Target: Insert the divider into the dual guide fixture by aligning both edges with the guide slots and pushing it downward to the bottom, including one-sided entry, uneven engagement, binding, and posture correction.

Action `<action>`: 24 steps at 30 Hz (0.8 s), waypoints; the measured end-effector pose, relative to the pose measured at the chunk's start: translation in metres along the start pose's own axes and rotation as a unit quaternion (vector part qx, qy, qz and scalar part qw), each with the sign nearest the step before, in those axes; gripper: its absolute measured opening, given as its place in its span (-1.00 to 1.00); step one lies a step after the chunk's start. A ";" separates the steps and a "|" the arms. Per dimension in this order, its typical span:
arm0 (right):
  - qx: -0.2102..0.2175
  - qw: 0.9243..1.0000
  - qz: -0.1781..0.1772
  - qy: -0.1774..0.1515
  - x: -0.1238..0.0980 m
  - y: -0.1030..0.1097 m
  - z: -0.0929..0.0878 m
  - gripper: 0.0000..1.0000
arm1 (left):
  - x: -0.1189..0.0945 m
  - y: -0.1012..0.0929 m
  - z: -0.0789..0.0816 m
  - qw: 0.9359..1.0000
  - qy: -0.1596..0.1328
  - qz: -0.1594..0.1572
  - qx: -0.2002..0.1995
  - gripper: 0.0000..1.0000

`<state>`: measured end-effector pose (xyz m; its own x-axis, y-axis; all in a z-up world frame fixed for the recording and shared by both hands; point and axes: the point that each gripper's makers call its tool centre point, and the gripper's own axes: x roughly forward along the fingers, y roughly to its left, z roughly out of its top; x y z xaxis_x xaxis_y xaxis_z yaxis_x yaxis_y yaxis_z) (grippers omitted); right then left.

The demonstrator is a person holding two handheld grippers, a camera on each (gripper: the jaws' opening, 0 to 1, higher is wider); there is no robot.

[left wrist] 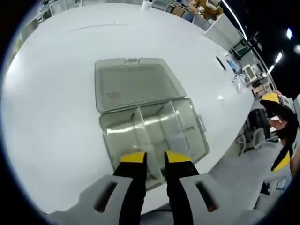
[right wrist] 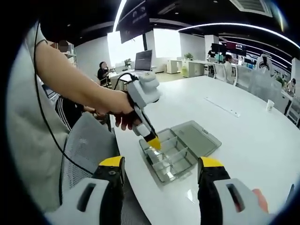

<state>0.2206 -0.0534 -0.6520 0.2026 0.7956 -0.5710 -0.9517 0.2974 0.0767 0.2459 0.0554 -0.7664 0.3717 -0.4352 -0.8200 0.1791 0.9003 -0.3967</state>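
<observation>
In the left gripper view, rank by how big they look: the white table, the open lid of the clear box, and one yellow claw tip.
1. White table, by far the largest.
2. Open lid of the clear box.
3. Yellow claw tip, smallest, even though it sits nearest the camera.

In the left gripper view, the left gripper (left wrist: 154, 157) covers the near wall of the clear box (left wrist: 187, 122), hiding whether anything is pinched between its tips. Small objects at the white table's (left wrist: 56, 93) upper right edge are too blurred to identify.
</observation>
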 end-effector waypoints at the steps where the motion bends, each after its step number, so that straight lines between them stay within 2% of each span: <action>1: 0.000 1.000 -0.001 0.002 0.000 -0.002 -0.001 0.22 | -0.003 -0.003 0.001 1.000 -0.010 -0.010 -0.001 -0.61; 3: 0.000 1.000 -0.002 0.003 0.000 -0.004 -0.003 0.22 | -0.009 -0.008 0.003 0.999 -0.031 -0.029 0.002 -0.54; 5: 0.002 1.000 -0.002 0.007 0.000 -0.006 -0.005 0.22 | -0.018 -0.013 0.002 0.997 -0.055 -0.042 0.023 -0.53; 7: 0.001 1.000 -0.002 0.011 -0.001 -0.007 -0.008 0.22 | -0.023 -0.013 -0.002 0.997 -0.061 -0.042 0.025 -0.50; 10: 0.001 1.000 -0.001 0.015 -0.001 -0.006 -0.010 0.23 | -0.030 -0.016 -0.006 0.995 -0.074 -0.059 0.018 -0.44; 16: 0.001 1.000 0.001 0.022 0.001 -0.006 -0.013 0.23 | -0.044 -0.025 -0.001 0.990 -0.113 -0.082 0.034 -0.39; 24: -0.004 1.000 0.002 0.029 0.000 -0.007 -0.017 0.24 | -0.054 -0.035 0.000 0.985 -0.139 -0.096 0.042 -0.33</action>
<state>0.2238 -0.0641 -0.6664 0.1851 0.7644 -0.6176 -0.9544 0.2896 0.0724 0.2199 0.0475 -0.7083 0.5568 -0.5907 -0.5839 0.3406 0.8036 -0.4882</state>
